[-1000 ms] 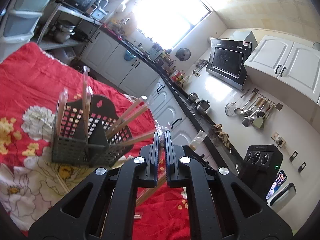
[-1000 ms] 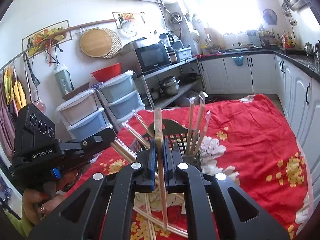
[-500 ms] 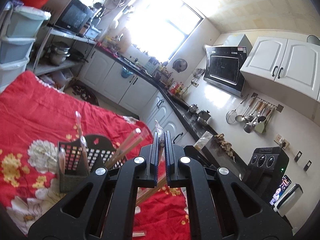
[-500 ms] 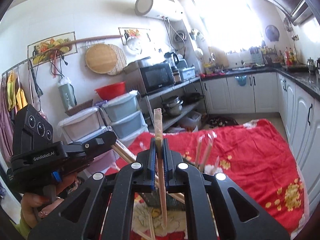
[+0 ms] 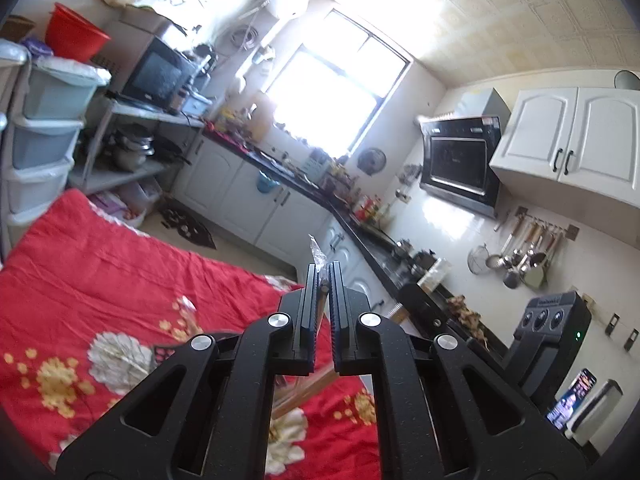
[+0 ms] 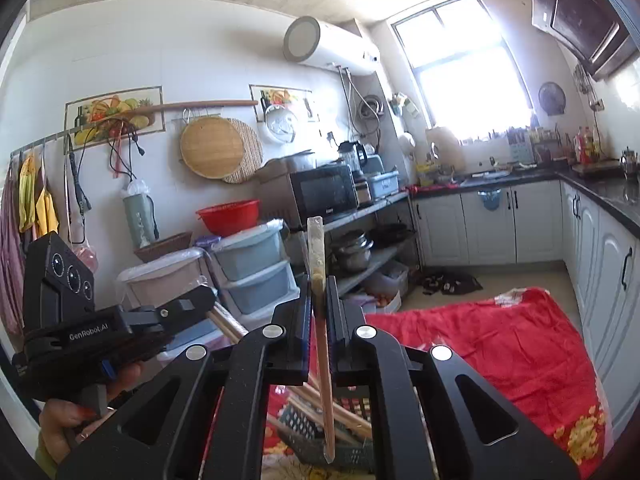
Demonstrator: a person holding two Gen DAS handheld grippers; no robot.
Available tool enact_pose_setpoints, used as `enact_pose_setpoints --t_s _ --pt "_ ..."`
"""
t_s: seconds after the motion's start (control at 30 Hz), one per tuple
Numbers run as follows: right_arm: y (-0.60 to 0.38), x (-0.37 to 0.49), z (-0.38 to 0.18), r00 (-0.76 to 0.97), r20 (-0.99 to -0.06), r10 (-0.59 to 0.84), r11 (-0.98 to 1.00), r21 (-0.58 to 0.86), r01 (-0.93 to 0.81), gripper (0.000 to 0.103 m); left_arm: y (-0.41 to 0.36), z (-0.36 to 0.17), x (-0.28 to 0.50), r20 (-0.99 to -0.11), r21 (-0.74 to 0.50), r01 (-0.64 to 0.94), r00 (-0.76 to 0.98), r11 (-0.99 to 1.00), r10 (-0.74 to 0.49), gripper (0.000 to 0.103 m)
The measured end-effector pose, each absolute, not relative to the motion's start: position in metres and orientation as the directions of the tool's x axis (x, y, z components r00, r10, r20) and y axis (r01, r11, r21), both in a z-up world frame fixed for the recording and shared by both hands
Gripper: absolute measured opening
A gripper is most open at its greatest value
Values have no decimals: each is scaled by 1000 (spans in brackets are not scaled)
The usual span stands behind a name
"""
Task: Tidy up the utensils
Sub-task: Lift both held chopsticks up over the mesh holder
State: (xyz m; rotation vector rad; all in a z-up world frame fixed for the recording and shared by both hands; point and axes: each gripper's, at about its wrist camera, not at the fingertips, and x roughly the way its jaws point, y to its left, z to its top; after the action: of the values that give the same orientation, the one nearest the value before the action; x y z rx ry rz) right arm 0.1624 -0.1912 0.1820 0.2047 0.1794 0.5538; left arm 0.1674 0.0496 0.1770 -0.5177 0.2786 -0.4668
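1. Wrapped chopsticks [image 6: 323,364] are pinched in the closed right tool [image 6: 319,292], now lifted clear above the black utensil basket [image 6: 320,436].
2. The left tool [image 5: 323,280] is shut on another wrapped pair [image 5: 318,256], raised likewise.
3. The basket on the red floral cloth [image 6: 520,352] has dropped low in view; both pairs seem ready for sorting.

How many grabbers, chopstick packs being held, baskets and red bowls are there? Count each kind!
Grippers: 2, left gripper and right gripper
Held chopstick packs: 2, left pack and right pack
Black basket: 1
Red bowl: 1
Total: 6
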Motion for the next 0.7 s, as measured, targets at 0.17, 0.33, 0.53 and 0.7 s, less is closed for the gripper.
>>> enact_pose_setpoints --t_s 0.17,0.33,0.53,0.7 --pt "-188 171 185 848 -94 521 842 221 -493 7 58 185 171 -131 -506 314 893 804 -431 3" --pt "-186 182 181 863 -84 499 855 209 -474 7 63 182 177 -140 -497 276 910 823 -390 3" --pt "-186 189 172 885 -68 461 876 193 -442 7 62 170 182 -167 -479 234 922 846 -350 3" --pt "-186 196 163 895 -74 441 888 183 -422 7 61 162 188 -187 -465 219 923 858 -337 3"
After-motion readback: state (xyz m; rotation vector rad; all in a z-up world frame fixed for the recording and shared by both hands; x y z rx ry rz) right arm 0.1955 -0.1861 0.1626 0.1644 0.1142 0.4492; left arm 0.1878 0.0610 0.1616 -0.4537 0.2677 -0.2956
